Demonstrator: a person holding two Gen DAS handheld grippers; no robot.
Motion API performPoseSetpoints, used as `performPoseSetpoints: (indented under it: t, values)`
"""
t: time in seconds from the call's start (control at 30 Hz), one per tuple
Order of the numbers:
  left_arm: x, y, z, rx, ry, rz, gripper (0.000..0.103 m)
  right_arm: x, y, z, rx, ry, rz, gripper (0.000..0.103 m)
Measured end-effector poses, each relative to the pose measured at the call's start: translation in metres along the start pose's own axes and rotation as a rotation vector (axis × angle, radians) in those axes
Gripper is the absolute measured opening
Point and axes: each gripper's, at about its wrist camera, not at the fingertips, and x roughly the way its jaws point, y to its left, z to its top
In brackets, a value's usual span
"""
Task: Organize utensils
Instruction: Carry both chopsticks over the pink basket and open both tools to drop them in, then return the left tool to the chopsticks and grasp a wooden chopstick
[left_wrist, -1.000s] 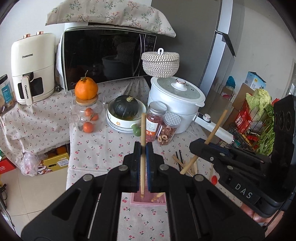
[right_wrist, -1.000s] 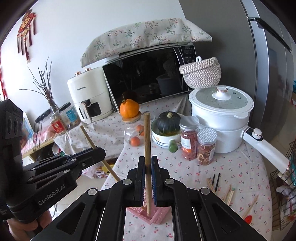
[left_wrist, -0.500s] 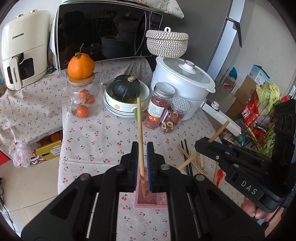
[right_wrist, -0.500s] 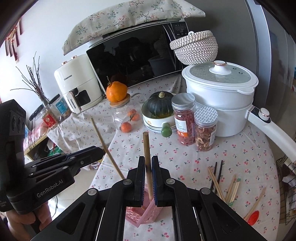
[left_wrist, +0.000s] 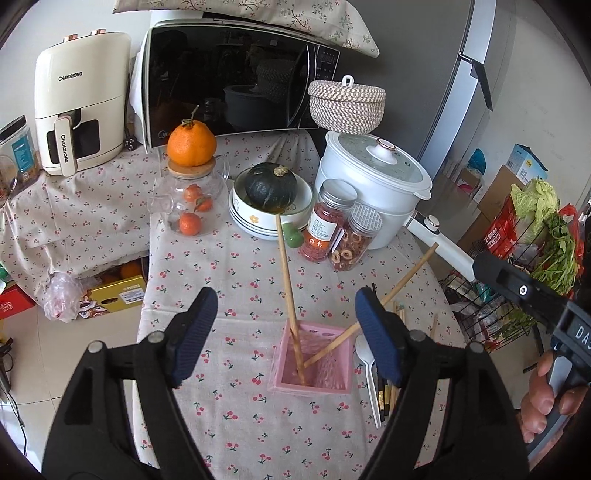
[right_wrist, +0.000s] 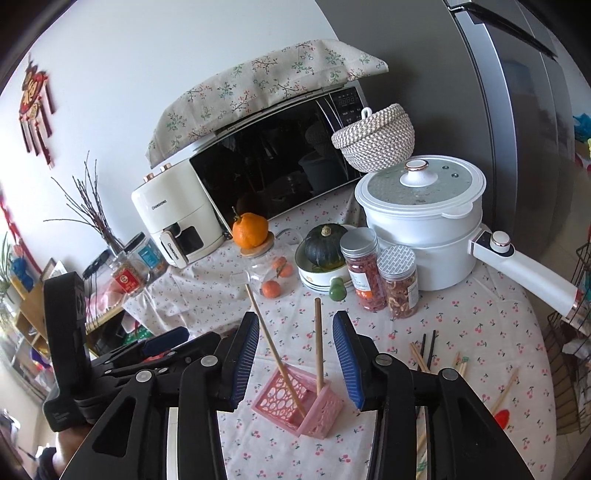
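A pink holder (left_wrist: 314, 362) (right_wrist: 300, 402) stands on the cherry-print tablecloth. Two wooden chopsticks stand in it: one (left_wrist: 288, 291) (right_wrist: 275, 350) leans left, the other (left_wrist: 373, 314) (right_wrist: 318, 343) leans right. My left gripper (left_wrist: 286, 332) is open just above the holder, touching neither. My right gripper (right_wrist: 295, 362) is open around the chopsticks' tops without touching them. More chopsticks (right_wrist: 424, 350) and a white spoon (left_wrist: 365, 358) lie on the cloth right of the holder.
Behind the holder stand two spice jars (left_wrist: 340, 232), a bowl with a dark squash (left_wrist: 269, 206), a glass jar with oranges (left_wrist: 192, 199), a white pot (left_wrist: 373, 184), a microwave (left_wrist: 236, 81) and an air fryer (left_wrist: 77, 99). A vegetable rack (left_wrist: 535, 251) is at right.
Both grippers were shut on a chopstick each; both have opened and the two chopsticks now stand in the pink holder. Both grippers moved down and closer to it.
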Motion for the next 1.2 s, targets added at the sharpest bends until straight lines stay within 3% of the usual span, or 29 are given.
performPoseSetpoints:
  t: [0.2, 0.37, 0.5, 0.7, 0.9, 1.2]
  values:
    - [-0.019, -0.009, -0.013, -0.011, 0.02, 0.019, 0.094, -0.034, -0.018, -0.012, 0.042, -0.017, -0.018, 0.077]
    - [-0.026, -0.032, -0.029, 0.033, 0.048, 0.04, 0.099, -0.056, -0.041, -0.022, 0.075, -0.016, -0.099, 0.088]
    - [-0.026, -0.055, -0.041, 0.078, 0.066, 0.05, 0.102, -0.071, -0.061, -0.031, 0.08, -0.004, -0.182, 0.103]
    - [-0.02, -0.094, -0.055, 0.131, 0.089, 0.059, 0.102, -0.096, -0.093, -0.039, 0.071, -0.012, -0.285, 0.103]
    - [-0.003, -0.133, -0.063, 0.165, 0.126, 0.02, 0.102, -0.109, -0.129, -0.046, 0.031, 0.0, -0.414, 0.103]
    - [0.054, -0.182, -0.077, 0.205, 0.196, 0.044, 0.102, -0.109, -0.173, -0.052, 0.063, 0.061, -0.452, 0.103]
